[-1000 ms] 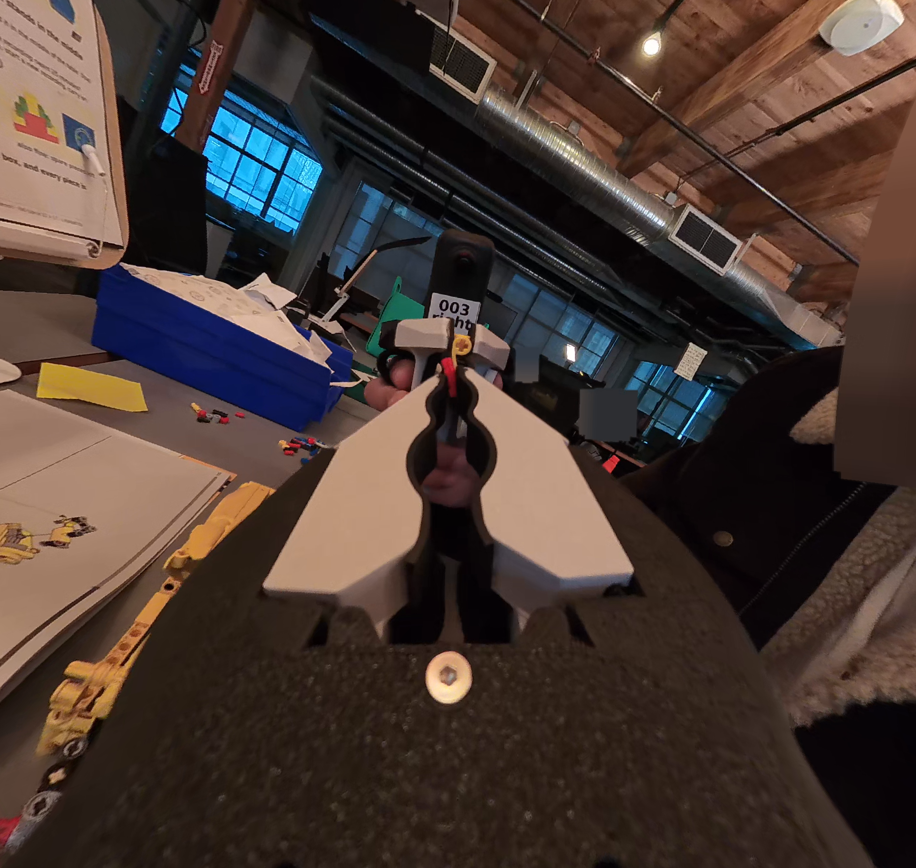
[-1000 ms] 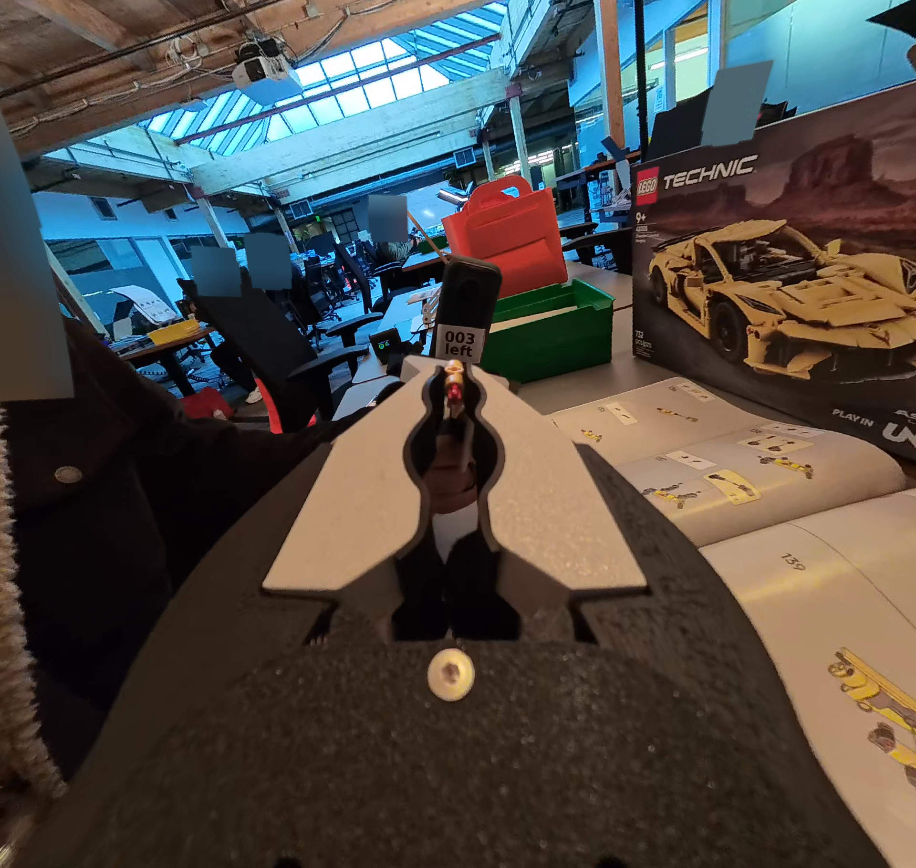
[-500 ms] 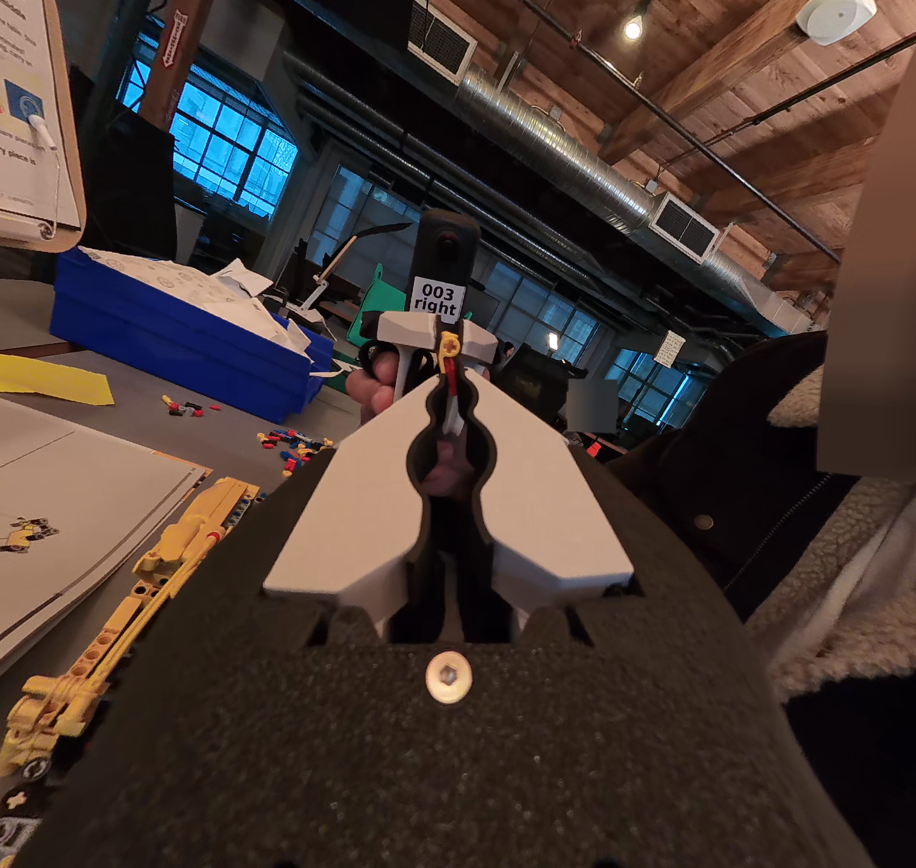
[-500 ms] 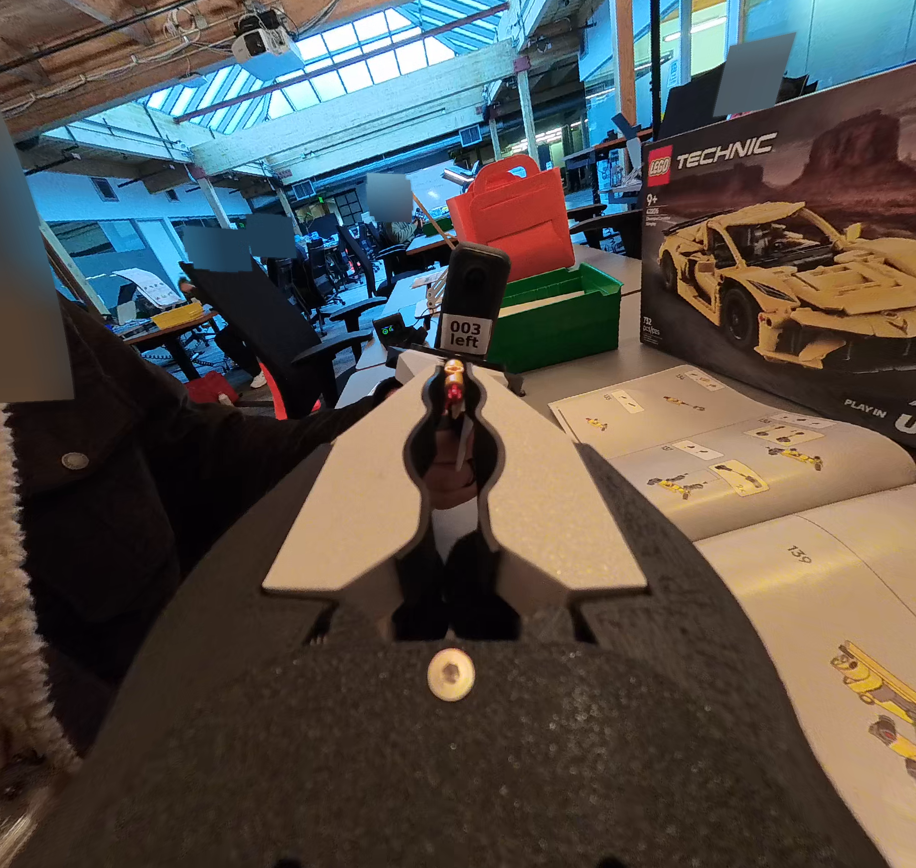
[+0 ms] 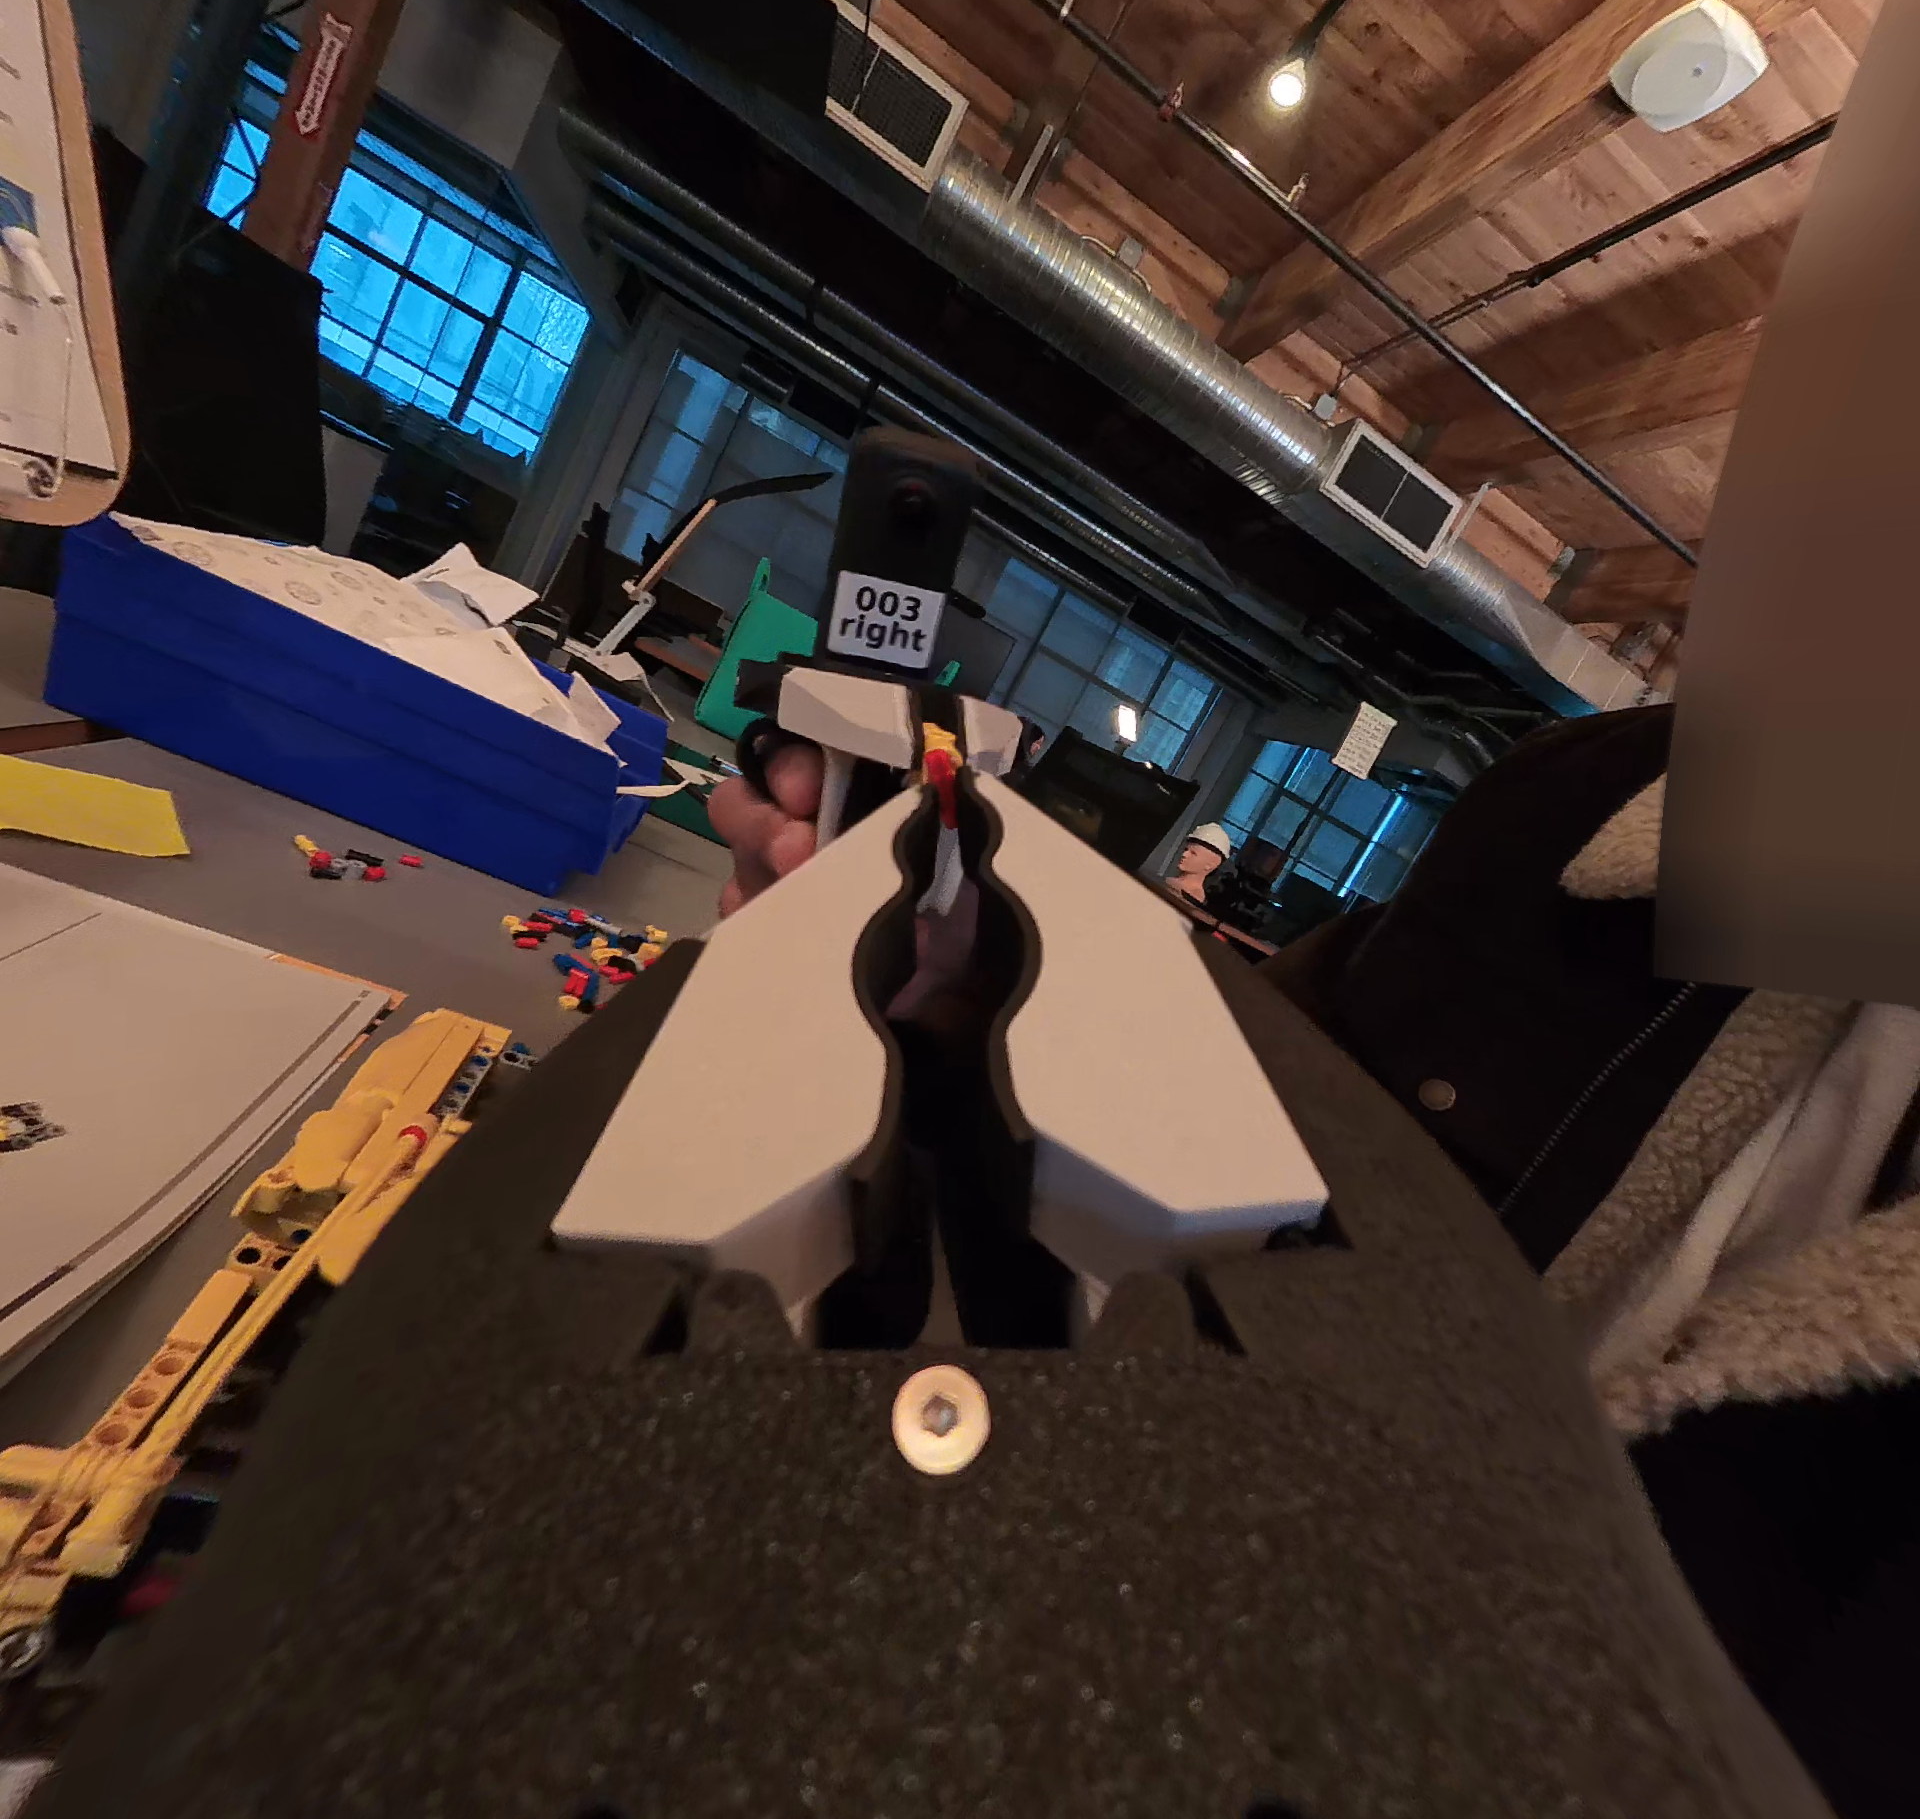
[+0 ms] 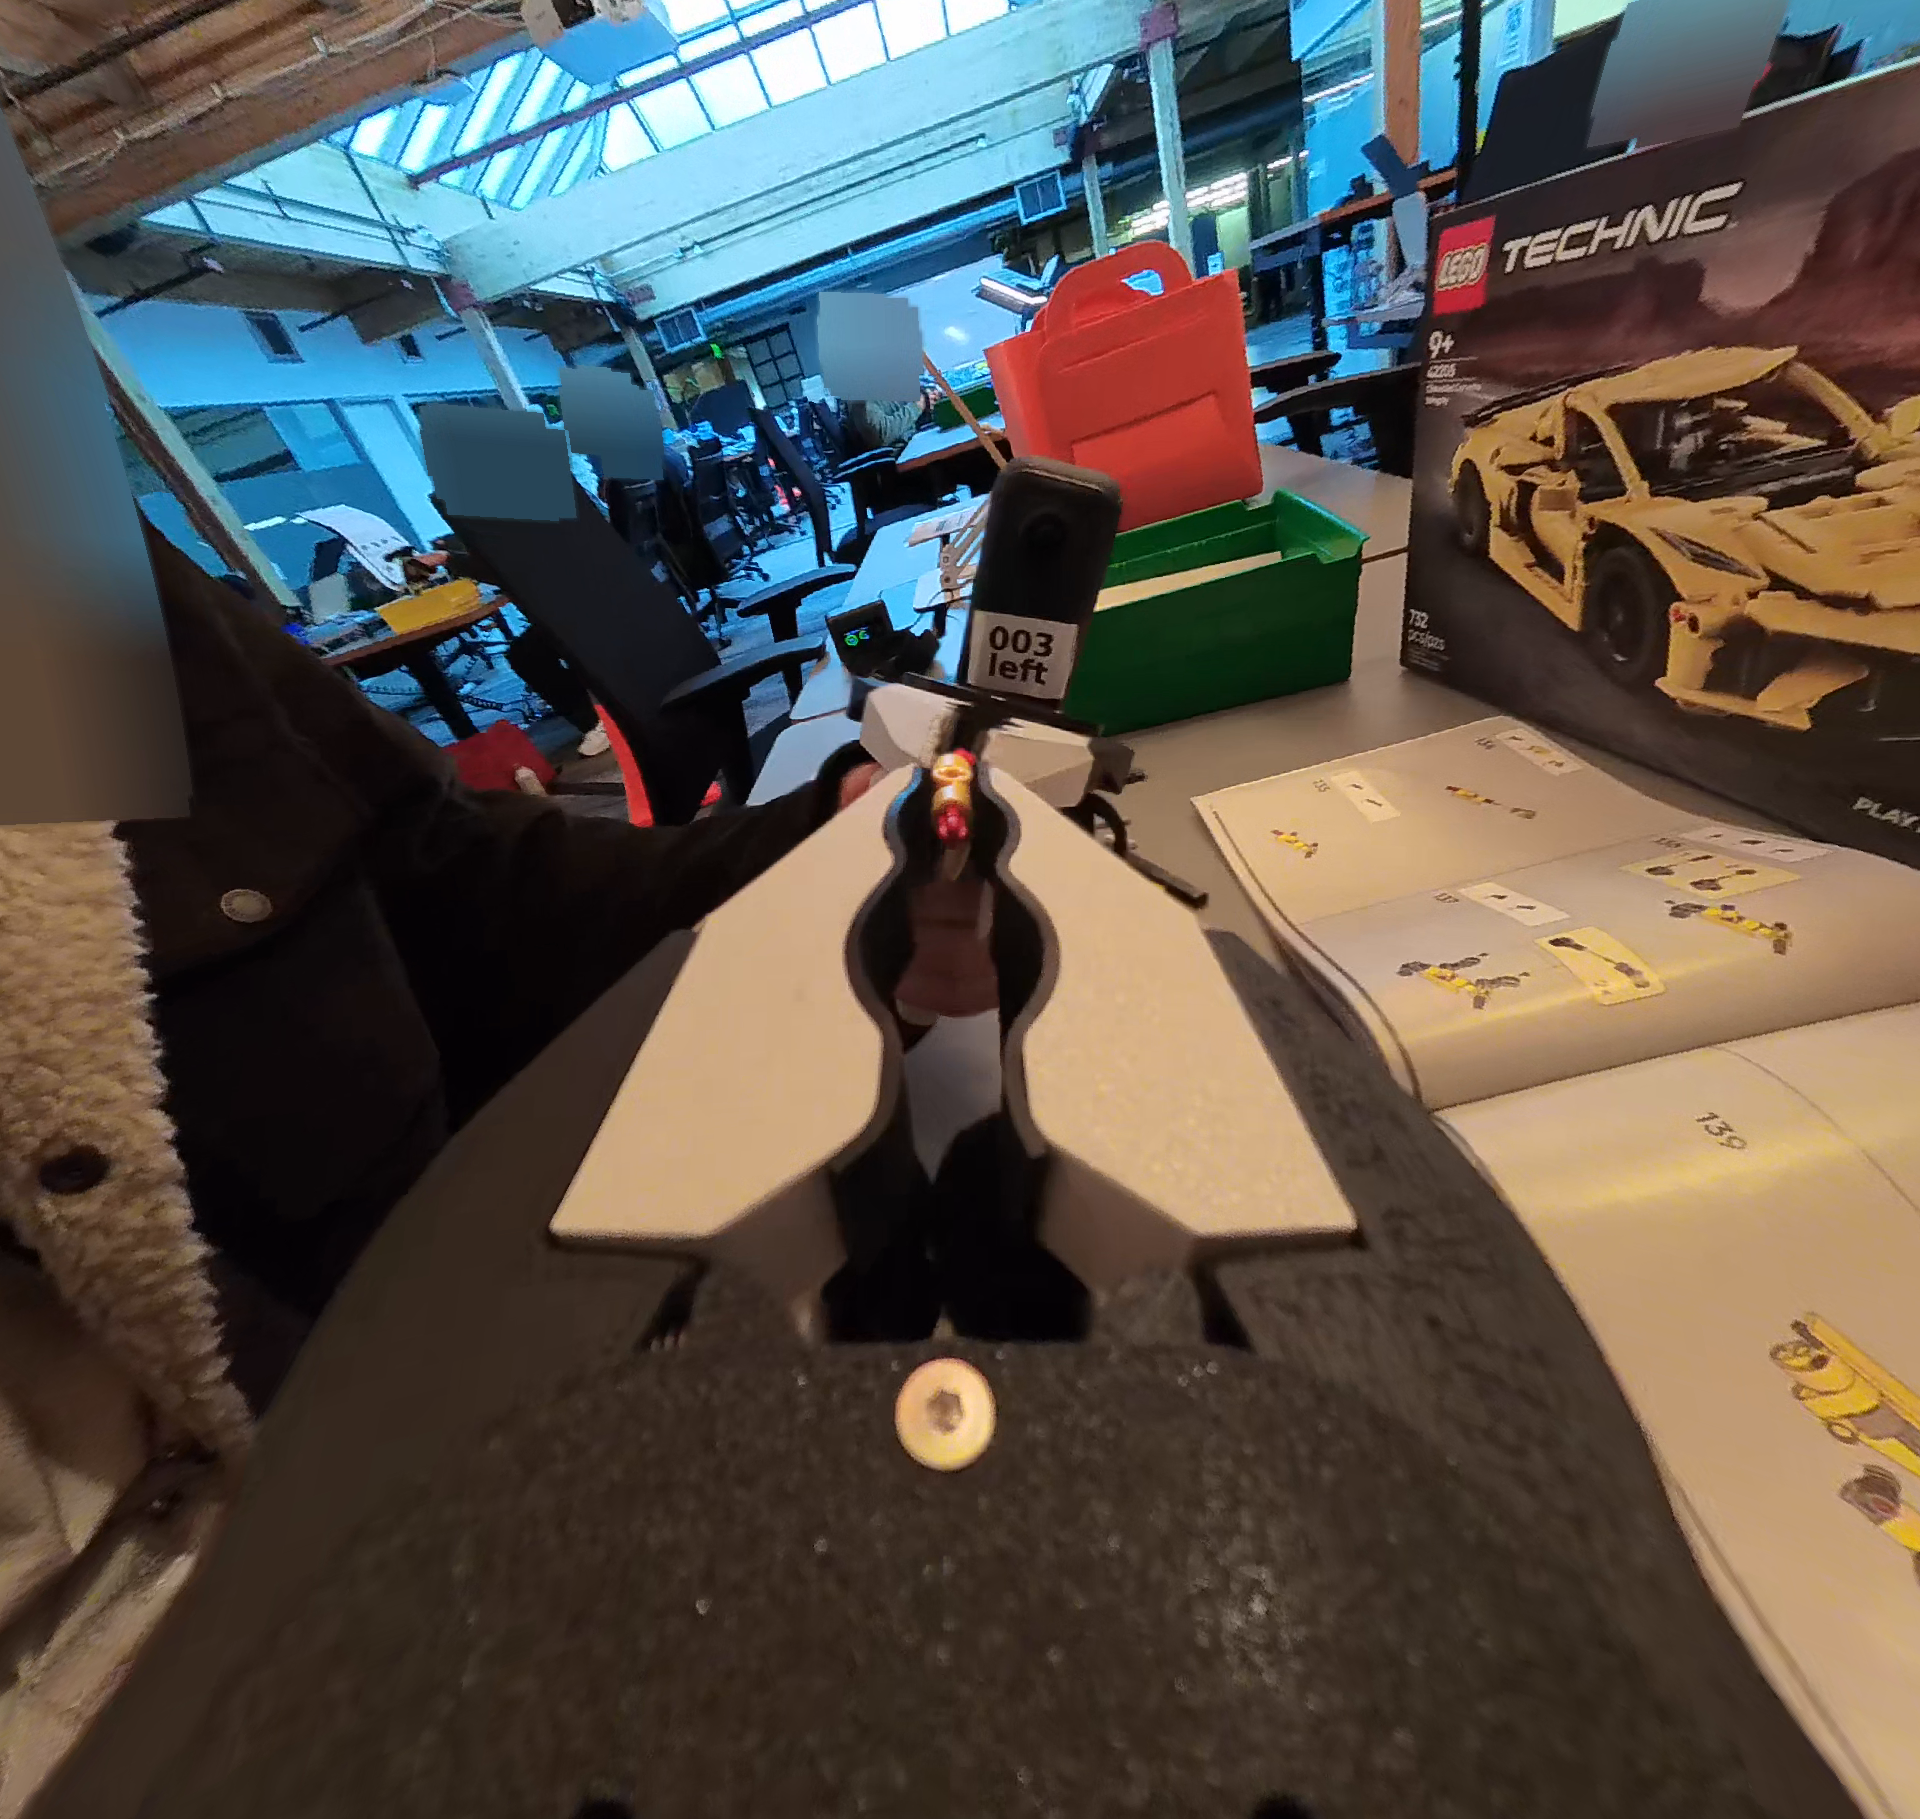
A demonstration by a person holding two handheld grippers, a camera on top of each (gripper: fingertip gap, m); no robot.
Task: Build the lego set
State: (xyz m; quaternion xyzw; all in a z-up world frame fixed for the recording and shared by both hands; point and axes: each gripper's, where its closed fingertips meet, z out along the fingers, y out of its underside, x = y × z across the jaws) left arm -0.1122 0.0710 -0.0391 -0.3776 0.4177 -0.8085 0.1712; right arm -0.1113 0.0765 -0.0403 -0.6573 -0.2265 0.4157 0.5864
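Note:
My two grippers face each other tip to tip above the table. A small lego piece, red with a yellow bush on top (image 5: pixel 941 790), sits where the tips meet; it also shows in the right wrist view (image 6: pixel 951 795). My left gripper (image 5: pixel 940 819) is shut, with the piece at its tips. My right gripper (image 6: pixel 951 829) is shut on the same piece from the other side. I cannot tell which part each one grips. The right gripper (image 5: pixel 894 725) shows opposite in the left wrist view, the left gripper (image 6: pixel 982 730) in the right wrist view. A hand holds each.
A long yellow lego assembly (image 5: pixel 332 1208) lies by an open instruction book (image 5: pixel 156 1042). Loose small pieces (image 5: pixel 592 948), a blue bin (image 5: pixel 312 699) and a yellow sheet (image 5: pixel 83 813) lie beyond. The set's box (image 6: pixel 1683 481), open manual (image 6: pixel 1558 917), green bin (image 6: pixel 1226 616) and red bag (image 6: pixel 1132 398) are at right. Left and right tips are no more than a few centimetres apart.
Both grippers have stayed shut and joined at the piece. The pair has turned a little, so the table things drift left in the left wrist view.

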